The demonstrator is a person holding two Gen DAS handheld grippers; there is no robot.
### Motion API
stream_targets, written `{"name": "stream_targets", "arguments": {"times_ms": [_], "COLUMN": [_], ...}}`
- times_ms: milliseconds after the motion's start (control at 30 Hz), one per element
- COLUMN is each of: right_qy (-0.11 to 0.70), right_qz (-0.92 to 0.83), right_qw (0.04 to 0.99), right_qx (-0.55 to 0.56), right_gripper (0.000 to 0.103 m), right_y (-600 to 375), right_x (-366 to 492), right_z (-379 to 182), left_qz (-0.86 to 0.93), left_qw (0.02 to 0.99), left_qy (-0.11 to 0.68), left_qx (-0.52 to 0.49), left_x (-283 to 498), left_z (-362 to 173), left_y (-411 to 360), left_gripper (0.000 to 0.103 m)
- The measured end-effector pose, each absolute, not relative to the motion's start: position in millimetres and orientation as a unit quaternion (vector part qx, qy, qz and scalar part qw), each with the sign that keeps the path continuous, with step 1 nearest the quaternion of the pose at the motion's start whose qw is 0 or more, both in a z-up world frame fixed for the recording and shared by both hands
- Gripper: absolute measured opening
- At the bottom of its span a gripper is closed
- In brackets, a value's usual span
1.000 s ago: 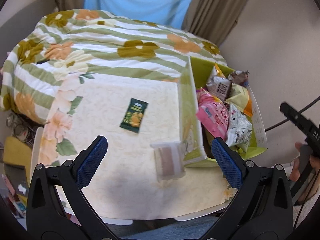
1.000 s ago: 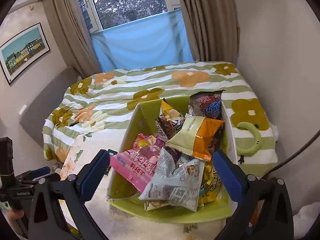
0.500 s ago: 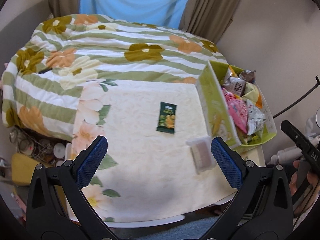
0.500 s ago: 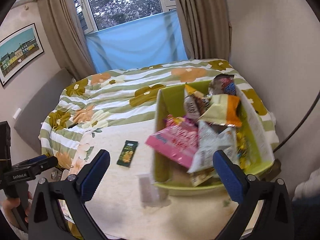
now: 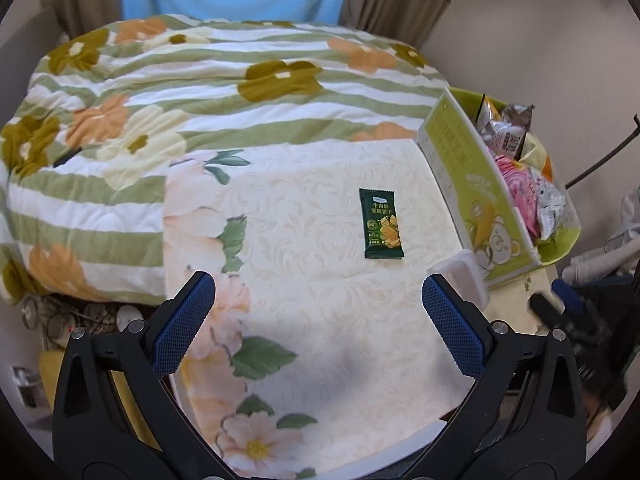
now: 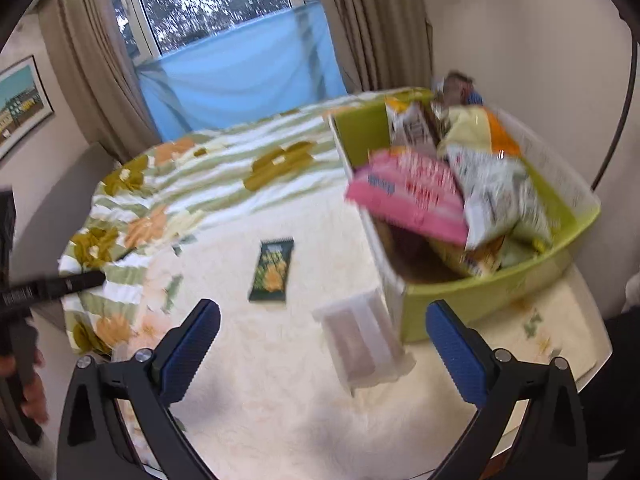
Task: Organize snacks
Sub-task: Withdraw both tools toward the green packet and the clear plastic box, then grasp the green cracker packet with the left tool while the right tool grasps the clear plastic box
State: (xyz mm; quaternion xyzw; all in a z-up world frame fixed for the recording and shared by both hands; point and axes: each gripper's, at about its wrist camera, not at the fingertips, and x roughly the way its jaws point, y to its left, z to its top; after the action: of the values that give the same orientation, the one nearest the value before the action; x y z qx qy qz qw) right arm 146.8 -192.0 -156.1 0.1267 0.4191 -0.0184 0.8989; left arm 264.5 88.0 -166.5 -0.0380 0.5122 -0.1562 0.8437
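A dark green snack packet point(image 5: 382, 224) lies flat on the cream floral tablecloth; it also shows in the right wrist view point(image 6: 272, 271). A clear wrapped snack point(image 5: 460, 280) lies against the green box point(image 5: 472, 184), which holds several snack bags; in the right wrist view the wrapped snack point(image 6: 360, 340) lies beside the box point(image 6: 480, 296). My left gripper point(image 5: 318, 322) is open and empty, hovering over the cloth short of the green packet. My right gripper point(image 6: 322, 348) is open and empty, with the clear snack between its fingers' line of sight.
A bed with a green striped floral quilt point(image 5: 180, 92) lies behind the table. A wall stands to the right. The table's front edge point(image 5: 360, 456) is close to the left gripper. Clutter sits on the floor at left point(image 5: 60, 316).
Both grippers have swung left and pulled back. The box has shifted to the right of each view, and the green packet and clear snack are now more central.
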Motion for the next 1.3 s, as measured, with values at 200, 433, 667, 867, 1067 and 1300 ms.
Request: {"name": "stream_targets", "arguments": {"times_ms": [200, 433, 667, 867, 1067, 1300], "right_qy": [0.446, 0.459, 0.479, 0.497, 0.517, 0.518], "right_qz": [-0.038, -0.038, -0.041, -0.042, -0.031, -0.023], "right_qw": [0.886, 0.883, 0.872, 0.862, 0.851, 0.853], "right_qx": [0.122, 0.089, 0.093, 0.091, 0.091, 0.061], "right_gripper": [0.102, 0.102, 0.102, 0.102, 0.101, 0.098], "right_y": [-195, -199, -206, -209, -206, -194], "right_x": [150, 166, 173, 175, 180, 177], "right_z": [-200, -234, -258, -268, -276, -278], "left_qz": [-0.185, -0.199, -0.193, -0.184, -0.181, -0.192], "left_qw": [0.830, 0.816, 0.811, 0.797, 0.797, 0.793], "left_qy": [0.526, 0.542, 0.551, 0.571, 0.563, 0.566], "left_qx": [-0.027, -0.010, 0.036, 0.071, 0.120, 0.119], "left_x": [299, 339, 368, 376, 373, 375], "left_z": [-205, -254, -284, -306, -310, -305], "left_y": [50, -4, -49, -70, -78, -59], "left_gripper": [0.102, 0.102, 0.096, 0.075, 0.060, 0.043]}}
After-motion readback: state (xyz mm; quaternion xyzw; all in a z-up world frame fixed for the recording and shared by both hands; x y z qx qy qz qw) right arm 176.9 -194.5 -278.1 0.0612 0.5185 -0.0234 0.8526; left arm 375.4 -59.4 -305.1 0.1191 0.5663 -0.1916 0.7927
